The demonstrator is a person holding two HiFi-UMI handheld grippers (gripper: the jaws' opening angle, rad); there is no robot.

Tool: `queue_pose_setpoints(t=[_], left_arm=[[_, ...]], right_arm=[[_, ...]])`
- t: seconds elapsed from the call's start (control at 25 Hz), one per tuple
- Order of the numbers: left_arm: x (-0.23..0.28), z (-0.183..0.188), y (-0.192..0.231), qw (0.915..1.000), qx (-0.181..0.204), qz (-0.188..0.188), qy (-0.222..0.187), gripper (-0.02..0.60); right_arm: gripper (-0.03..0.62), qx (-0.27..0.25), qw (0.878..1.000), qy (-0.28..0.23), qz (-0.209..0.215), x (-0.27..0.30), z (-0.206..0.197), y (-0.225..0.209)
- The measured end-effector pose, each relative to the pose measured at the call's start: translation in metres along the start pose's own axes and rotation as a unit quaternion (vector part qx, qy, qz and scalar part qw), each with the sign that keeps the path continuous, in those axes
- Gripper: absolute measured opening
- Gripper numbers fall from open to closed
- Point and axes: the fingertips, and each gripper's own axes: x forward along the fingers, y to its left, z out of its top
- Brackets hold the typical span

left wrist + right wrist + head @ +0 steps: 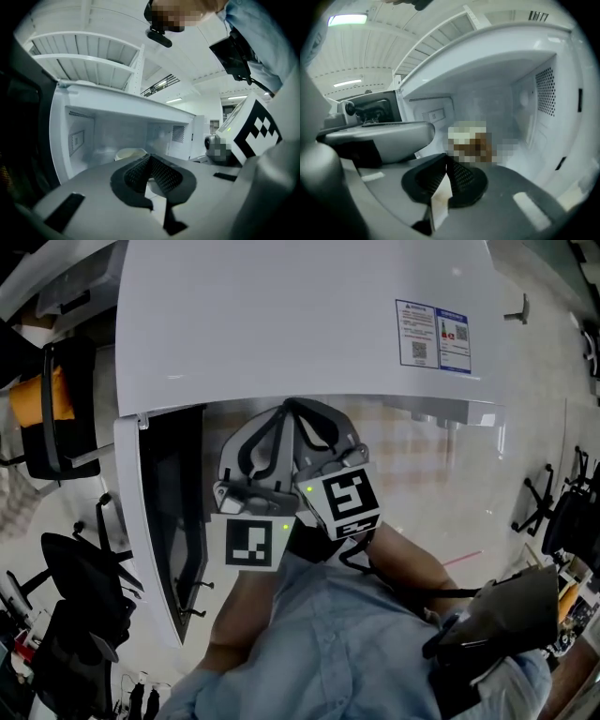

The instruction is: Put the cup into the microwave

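Observation:
A white microwave stands below me with its door swung open to the left. In the left gripper view a cream cup sits on the floor of the cavity, toward the back, with only its rim showing above the jaws. My left gripper is shut and empty, pointing into the opening a little short of the cup. My right gripper is also shut and empty, beside the left one in front of the cavity. From the head view, the left gripper and right gripper sit close together at the opening.
The right wall of the cavity has a perforated vent. A printed label is on the microwave's top. Black office chairs stand on the floor at left, and another chair base at right.

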Motion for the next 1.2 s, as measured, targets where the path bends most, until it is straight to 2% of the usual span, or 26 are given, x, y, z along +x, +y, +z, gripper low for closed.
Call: queue_pose_setpoints(t=[0.24, 0.56, 0.8, 0.88, 1.04, 1.2], left_arm=[[-0.041, 0.042, -0.033, 0.9997, 0.005, 0.010, -0.020, 0.005], [-0.113, 0.108, -0.109, 0.9976, 0.029, 0.020, -0.059, 0.005], [-0.156, 0.148, -0.167, 0.9906, 0.094, 0.022, -0.097, 0.005], [-0.171, 0.155, -0.186, 0.9885, 0.104, 0.025, -0.106, 0.005], [-0.200, 0.170, -0.221, 0.9851, 0.112, 0.036, -0.125, 0.005], [-0.221, 0.180, -0.246, 0.9864, 0.096, 0.038, -0.128, 0.005]], right_arm=[[0.003, -0.015, 0.999, -0.027, 0.019, -0.058, 0.028, 0.026], [0.003, -0.030, 0.996, -0.083, 0.024, -0.174, 0.069, 0.053], [0.002, -0.056, 0.987, -0.146, 0.029, -0.251, 0.093, 0.070], [0.002, -0.065, 0.984, -0.161, 0.032, -0.277, 0.095, 0.075], [0.002, -0.076, 0.979, -0.186, 0.034, -0.326, 0.097, 0.084], [0.002, -0.076, 0.977, -0.194, 0.040, -0.364, 0.097, 0.093]])
